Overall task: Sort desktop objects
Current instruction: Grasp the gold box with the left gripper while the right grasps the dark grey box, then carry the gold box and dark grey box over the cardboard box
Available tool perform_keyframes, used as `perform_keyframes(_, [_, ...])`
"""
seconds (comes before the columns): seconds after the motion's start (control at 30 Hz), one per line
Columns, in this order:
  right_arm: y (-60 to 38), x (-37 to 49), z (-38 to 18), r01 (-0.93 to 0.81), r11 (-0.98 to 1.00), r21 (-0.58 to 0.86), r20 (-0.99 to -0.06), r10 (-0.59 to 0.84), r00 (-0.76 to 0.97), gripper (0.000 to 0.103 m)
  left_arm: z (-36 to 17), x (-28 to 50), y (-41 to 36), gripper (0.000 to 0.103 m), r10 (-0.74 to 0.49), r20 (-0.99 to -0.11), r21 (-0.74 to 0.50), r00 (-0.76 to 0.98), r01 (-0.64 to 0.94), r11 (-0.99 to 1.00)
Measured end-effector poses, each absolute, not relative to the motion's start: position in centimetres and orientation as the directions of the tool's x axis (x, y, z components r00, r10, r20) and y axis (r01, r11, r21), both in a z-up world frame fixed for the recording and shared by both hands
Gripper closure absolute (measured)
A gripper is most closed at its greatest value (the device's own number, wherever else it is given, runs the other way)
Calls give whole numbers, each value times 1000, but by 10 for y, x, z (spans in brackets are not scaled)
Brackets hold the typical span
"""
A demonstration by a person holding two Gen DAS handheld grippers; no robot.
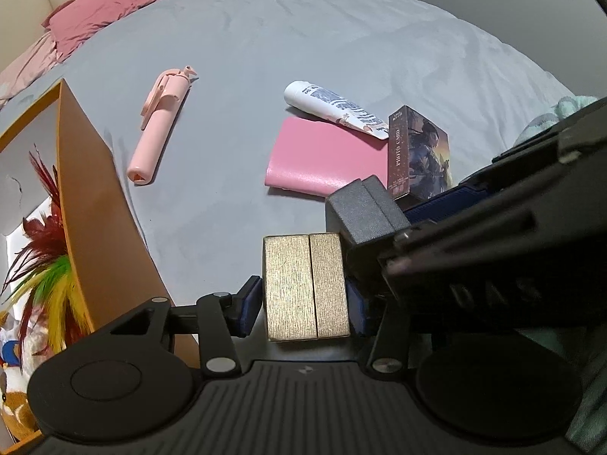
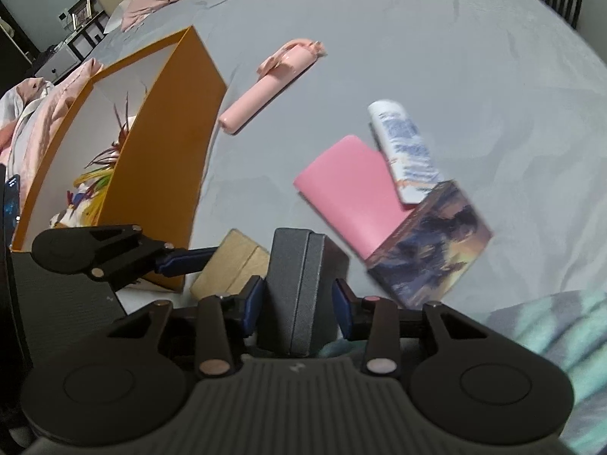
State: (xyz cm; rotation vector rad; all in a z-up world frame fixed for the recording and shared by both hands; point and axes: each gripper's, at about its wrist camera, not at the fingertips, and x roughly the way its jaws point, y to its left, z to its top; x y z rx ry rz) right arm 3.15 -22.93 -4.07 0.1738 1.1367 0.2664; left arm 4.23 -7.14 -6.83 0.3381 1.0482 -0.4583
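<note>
On the grey bed sheet (image 1: 235, 197), at the far left, stands an open orange cardboard box (image 1: 98, 204) with feathered toys inside. Right of it lies a pale pink plastic stick-shaped gadget (image 1: 159, 129). The left gripper (image 1: 303, 299) stands partly open around a small gold textured box (image 1: 306, 291), its blue pads at both sides; contact is unclear. Just right, the right gripper (image 2: 297, 305) brackets a dark grey textured box (image 2: 299, 288), pads close beside its walls. Beyond lie a flat pink wallet (image 1: 326, 155), a white printed tube (image 1: 334, 108) overlapping it, and an upright illustrated card box (image 1: 419, 153).
</note>
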Motion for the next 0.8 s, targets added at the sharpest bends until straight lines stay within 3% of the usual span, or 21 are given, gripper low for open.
perform_keyframes(0.13, [-227,32,-40,-120,959,256,-873,283,397,64,-69,39,-74,50,-191,-880,68,435,514,855])
perform_keyframes(0.33, [-208,37,-42,-172,980,97,-905,159,395,63,-67,33,-73,50,-177,-874,73,453,483,873])
perform_keyframes(0.67, [-226,31,-31,-151,984,91,-892,148,427,68,-46,14,-59,50,-220,-855,12,470,442,897])
perform_keyframes(0.8, [-235,28,-11,-139,984,107,-867,161,472,68,-25,9,-48,50,-297,-837,-89,461,419,903])
